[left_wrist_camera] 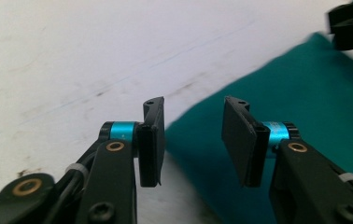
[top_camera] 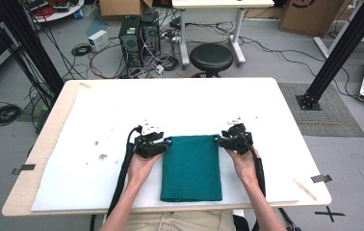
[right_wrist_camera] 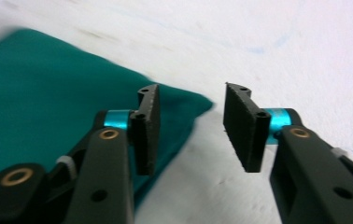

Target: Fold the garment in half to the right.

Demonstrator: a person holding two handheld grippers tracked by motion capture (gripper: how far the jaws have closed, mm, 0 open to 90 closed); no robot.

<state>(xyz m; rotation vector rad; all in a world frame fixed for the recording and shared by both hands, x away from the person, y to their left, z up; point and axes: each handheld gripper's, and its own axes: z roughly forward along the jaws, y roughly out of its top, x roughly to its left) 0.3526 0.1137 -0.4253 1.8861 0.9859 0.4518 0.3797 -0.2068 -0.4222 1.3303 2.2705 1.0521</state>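
Nearest the person, a folded teal cloth (top_camera: 191, 168) is lying flat on the white sheet (top_camera: 266, 120) covering the worktop (top_camera: 55, 125), its near edge sitting close to the front rim. The cloth's long axis is running near to far, away from the person, with the short far edge pointing toward the middle of the worktop. Both forearms are coming in on either side of it. The left gripper (top_camera: 163, 143) is sitting at the cloth's far left corner and the right gripper (top_camera: 220, 140) at the far right corner; each is holding its fingers parted, nothing between them. In the left gripper view the fingers (left_wrist_camera: 152, 140) are straddling the cloth's edge, teal showing in the gap. In the right gripper view the corner of the cloth is poking just past the left-hand finger (right_wrist_camera: 145, 128), bare sheet under the gap. Small dark smudges (top_camera: 102, 156) are marking the sheet left of the left hand; nothing is lying on the cloth. Beyond the worktop's far edge, a black stool (top_camera: 211, 57) and computer towers (top_camera: 139, 36) are standing on the floor.
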